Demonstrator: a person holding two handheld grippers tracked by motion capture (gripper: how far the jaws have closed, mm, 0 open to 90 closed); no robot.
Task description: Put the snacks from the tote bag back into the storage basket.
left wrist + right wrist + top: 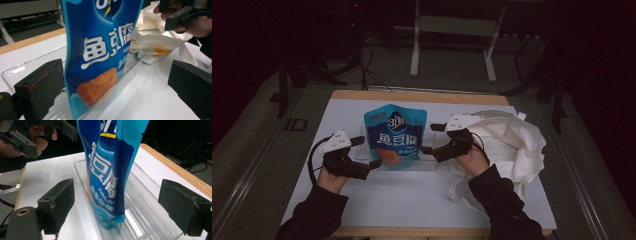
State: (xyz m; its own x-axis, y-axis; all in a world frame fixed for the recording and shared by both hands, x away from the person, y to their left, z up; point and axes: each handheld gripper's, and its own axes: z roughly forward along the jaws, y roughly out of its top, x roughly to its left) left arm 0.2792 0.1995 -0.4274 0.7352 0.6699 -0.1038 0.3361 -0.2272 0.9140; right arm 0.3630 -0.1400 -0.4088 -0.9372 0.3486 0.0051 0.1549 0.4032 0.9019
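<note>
The blue fish-tofu snack pouch stood upright in a clear plastic tray between the left claw and right claw, both wide open and empty, seemingly approaching to grasp; closing on its edges would likely come next.

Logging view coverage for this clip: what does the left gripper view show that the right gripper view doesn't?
Left gripper view alone: the pouch's printed front with the orange block picture, the white cloth bag, and the right gripper held by a hand. Right gripper view alone: the pouch's side edge standing in the ribbed clear tray, and the left gripper far off. Both: pouch, tray, white table, each with its own jaws open around the pouch.
</note>
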